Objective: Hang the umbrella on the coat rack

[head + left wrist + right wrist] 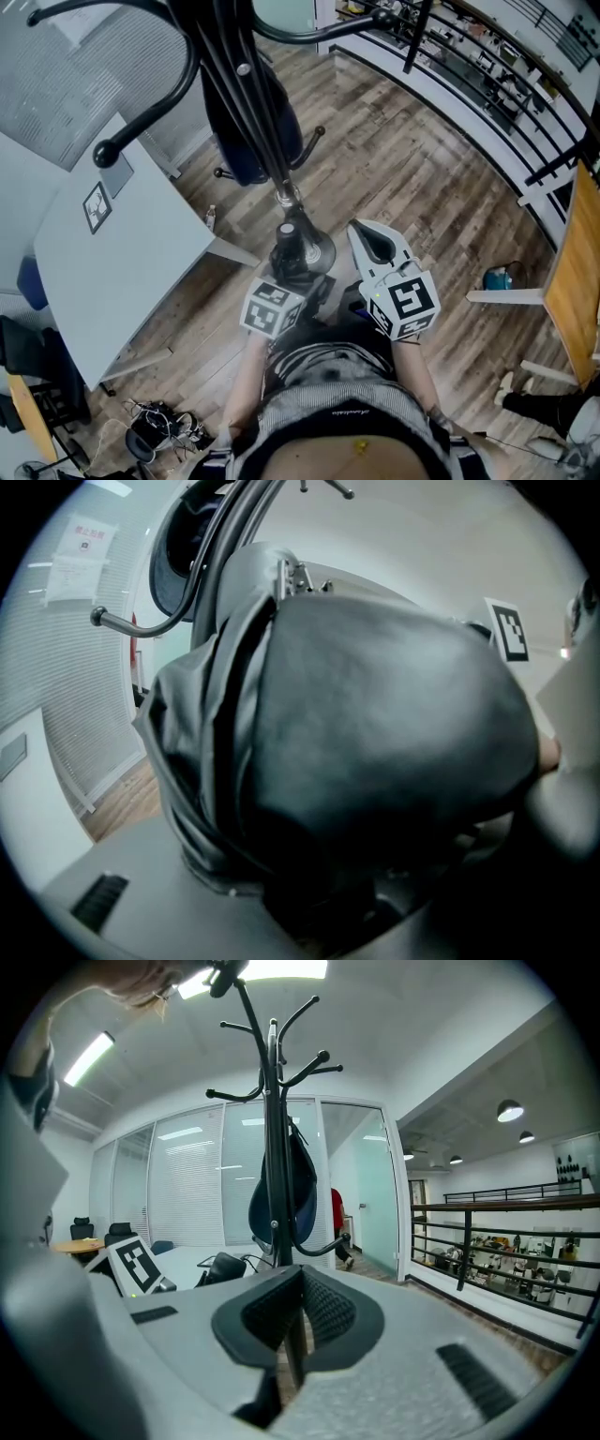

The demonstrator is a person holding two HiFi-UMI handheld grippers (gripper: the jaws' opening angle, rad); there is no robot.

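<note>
Closest to me, the left gripper has its jaws spread wide and clamped on the folded umbrella. In the left gripper view dark grey fabric fills nearly the whole picture, so the bundle sits deep between the fingers. The right gripper hangs just beside it at 3 o'clock. Its pads are together with nothing in them, so I judge the left hand to be the working one. In the head view the umbrella seems to point away from me towards 12 o'clock, its long axis roughly in line with the gripper, though I see it nearly end-on and can't be sure. Just beyond it stands the coat rack, whose pole runs off towards 11 o'clock. A dark blue bag already hangs on it. Farther out, one curved hook sweeps round to 10 o'clock of the umbrella, and the left gripper view shows it up at 10 o'clock too. The umbrella is not yet hung. I think the move depends on lifting it up and towards 10 o'clock to that free hook, clear of the bag.
</note>
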